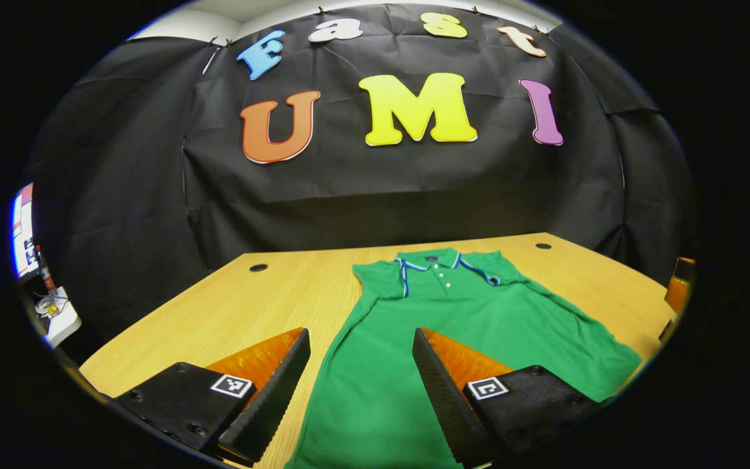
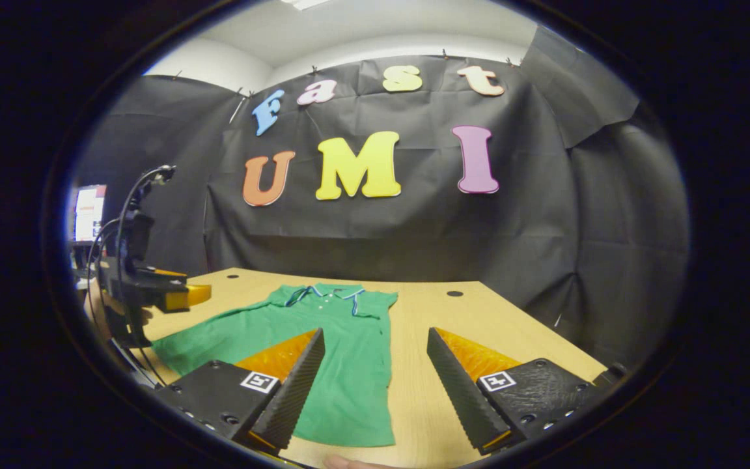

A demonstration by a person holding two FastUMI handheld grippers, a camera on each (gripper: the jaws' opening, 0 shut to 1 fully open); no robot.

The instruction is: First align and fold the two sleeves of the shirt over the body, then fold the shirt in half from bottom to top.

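A green polo shirt lies flat on the wooden table, collar at the far end and buttons up. In the left gripper view my left gripper stands open low over the shirt's left edge, nothing between its fingers. In the right gripper view the shirt spreads to the left, and my right gripper stands open above its right edge and the bare table. The left gripper shows farther off at the left, above the shirt's far side. Both short sleeves lie close by the shoulders.
Two round cable holes sit near the table's far edge. A lit screen and some small items stand beyond the table's left end. A person's fingertip shows at the near edge.
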